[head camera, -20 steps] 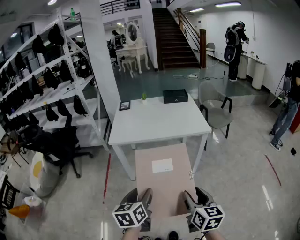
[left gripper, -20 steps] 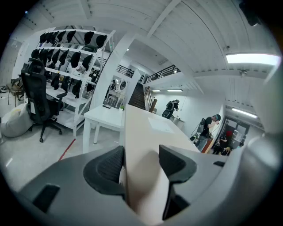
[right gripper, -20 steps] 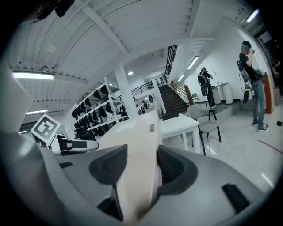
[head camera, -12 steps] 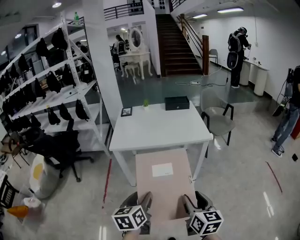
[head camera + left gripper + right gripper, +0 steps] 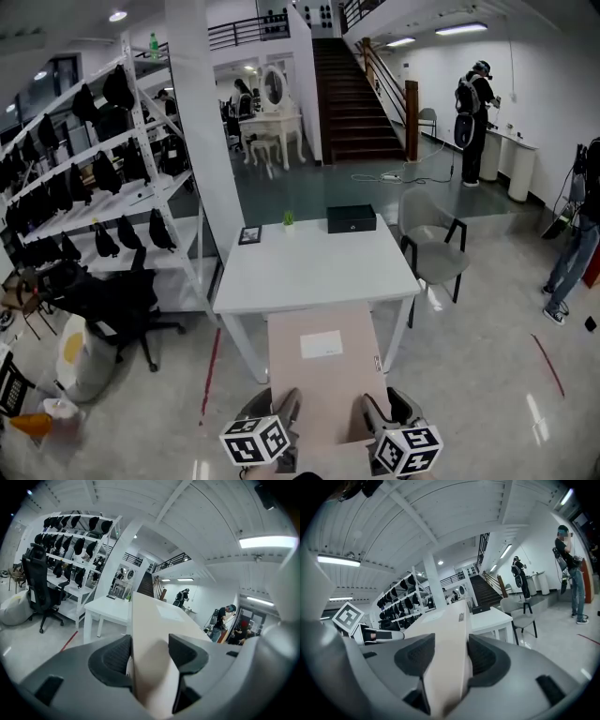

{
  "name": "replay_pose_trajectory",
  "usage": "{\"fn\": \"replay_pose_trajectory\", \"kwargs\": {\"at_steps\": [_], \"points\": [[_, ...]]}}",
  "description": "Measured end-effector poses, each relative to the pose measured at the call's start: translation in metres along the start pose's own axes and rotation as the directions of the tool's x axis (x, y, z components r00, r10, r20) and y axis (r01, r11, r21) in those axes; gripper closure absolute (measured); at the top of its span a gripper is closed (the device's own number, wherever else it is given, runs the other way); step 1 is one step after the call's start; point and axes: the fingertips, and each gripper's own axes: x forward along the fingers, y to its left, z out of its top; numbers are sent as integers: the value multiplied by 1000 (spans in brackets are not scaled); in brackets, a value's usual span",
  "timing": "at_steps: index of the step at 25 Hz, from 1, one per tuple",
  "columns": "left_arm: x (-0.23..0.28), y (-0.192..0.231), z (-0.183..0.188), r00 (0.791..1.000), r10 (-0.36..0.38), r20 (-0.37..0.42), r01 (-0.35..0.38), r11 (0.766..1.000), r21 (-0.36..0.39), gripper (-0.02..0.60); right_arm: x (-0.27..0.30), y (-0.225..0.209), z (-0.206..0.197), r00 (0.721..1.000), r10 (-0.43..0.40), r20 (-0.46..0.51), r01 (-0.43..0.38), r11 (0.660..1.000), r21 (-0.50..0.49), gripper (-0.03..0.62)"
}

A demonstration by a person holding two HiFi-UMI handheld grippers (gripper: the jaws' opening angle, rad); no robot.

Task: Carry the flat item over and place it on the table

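Observation:
A flat beige cardboard box [image 5: 323,370] with a white label hangs level in front of me, its far end near the white table's [image 5: 314,264] front edge. My left gripper [image 5: 284,412] is shut on the box's near left edge; in the left gripper view the box [image 5: 152,634] runs between the dark pads [image 5: 115,656]. On the near right edge my right gripper [image 5: 373,412] is shut on the box [image 5: 450,648], with ribbed pads [image 5: 480,658] on both sides.
On the table's far edge stand a black case [image 5: 351,218], a small green plant [image 5: 288,219] and a small frame [image 5: 249,235]. A grey chair [image 5: 429,248] stands right of the table, a black office chair [image 5: 112,300] and shelving left. People stand at the far right.
The view has shifted slightly: the table and the box sit a little lower and further left in the frame. Both grippers keep their hold on the box.

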Motion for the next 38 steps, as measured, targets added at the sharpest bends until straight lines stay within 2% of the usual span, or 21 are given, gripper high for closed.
{"fn": "replay_pose_trajectory", "kwargs": {"at_steps": [7, 13, 31, 38], "points": [[30, -1, 17, 1000, -7, -4, 7, 1000, 0, 328, 26, -15, 14, 1000, -7, 1, 7, 1000, 9, 379], [71, 11, 39, 1000, -15, 3, 15, 1000, 14, 328, 69, -30, 24, 1000, -13, 24, 13, 1000, 8, 379], [235, 92, 138, 998, -56, -29, 57, 998, 27, 328, 261, -50, 71, 998, -69, 14, 69, 997, 27, 381], [279, 115, 173, 996, -82, -30, 83, 996, 33, 330, 315, -51, 91, 995, -92, 26, 91, 996, 24, 381]]}}
